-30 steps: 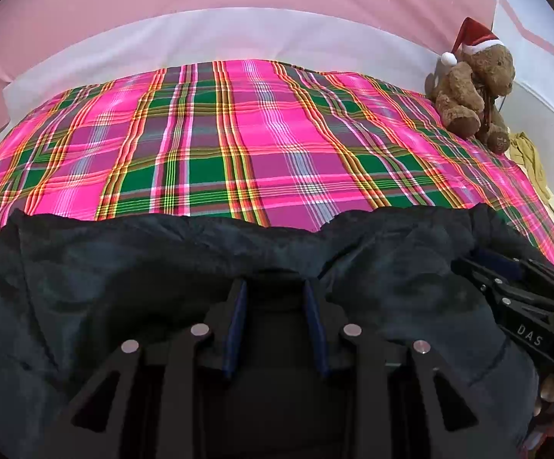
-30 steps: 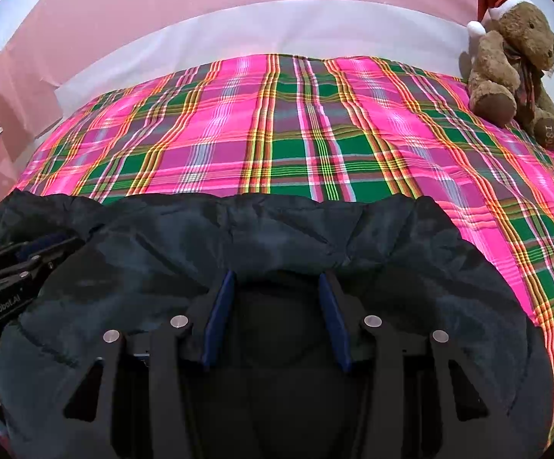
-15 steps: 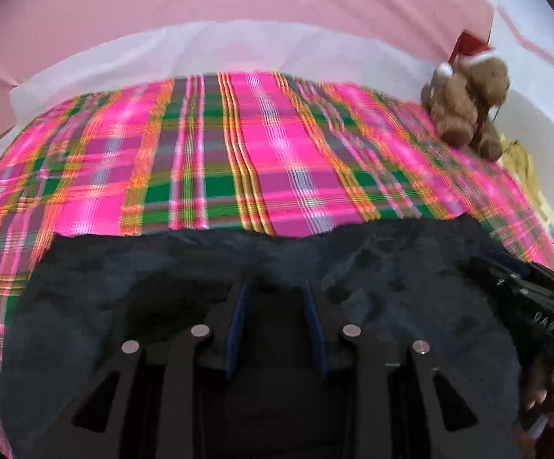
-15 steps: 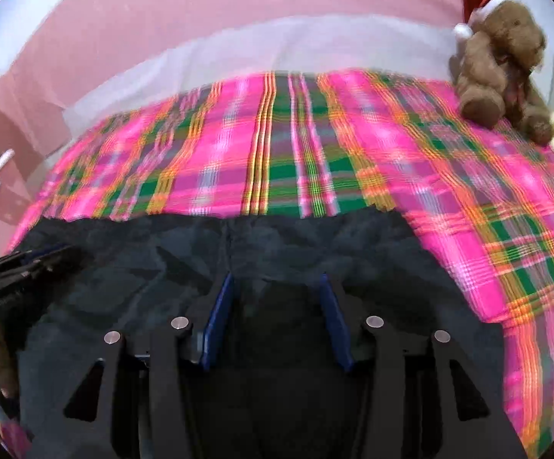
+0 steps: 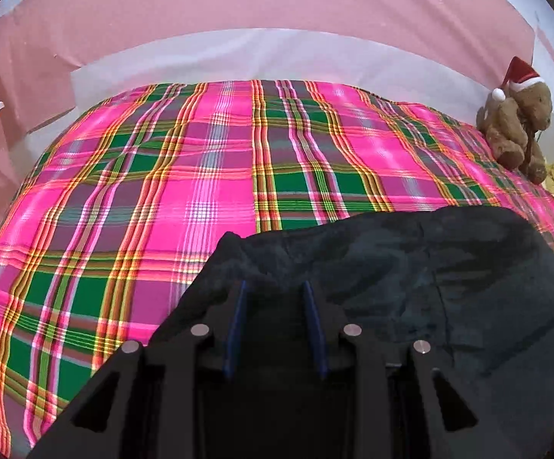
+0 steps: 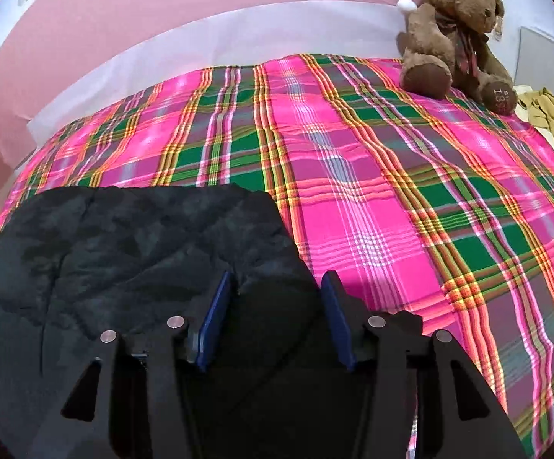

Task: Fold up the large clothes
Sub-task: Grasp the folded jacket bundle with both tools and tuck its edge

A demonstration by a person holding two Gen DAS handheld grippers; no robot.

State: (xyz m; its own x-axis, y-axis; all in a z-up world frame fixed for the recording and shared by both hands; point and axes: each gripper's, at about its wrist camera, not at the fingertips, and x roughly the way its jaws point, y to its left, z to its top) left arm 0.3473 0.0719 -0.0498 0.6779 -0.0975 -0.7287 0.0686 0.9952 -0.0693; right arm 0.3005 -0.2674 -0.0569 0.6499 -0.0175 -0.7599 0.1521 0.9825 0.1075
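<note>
A large dark padded garment (image 5: pixel 411 267) lies on the near part of a bed with a pink and green plaid cover (image 5: pixel 219 176). My left gripper (image 5: pixel 275 287) sits at the garment's left edge with dark fabric bunched between its blue-padded fingers. In the right wrist view the garment (image 6: pixel 124 237) fills the lower left. My right gripper (image 6: pixel 277 279) is at its right edge, jaws a little wider apart, with fabric lying between them. Neither gripper shows in the other's view.
A brown teddy bear with a Santa hat (image 6: pixel 453 30) sits at the far right corner of the bed; it also shows in the left wrist view (image 5: pixel 518 130). Yellowish cloth (image 6: pixel 552 118) lies beside it. A pink wall (image 5: pixel 238 7) and white headboard edge (image 5: pixel 277 53) are behind.
Both grippers rose and drew back with the garment's edge. More plaid cover shows on the outer side of each. Each gripper has left the other's view. The right jaws look wider.
</note>
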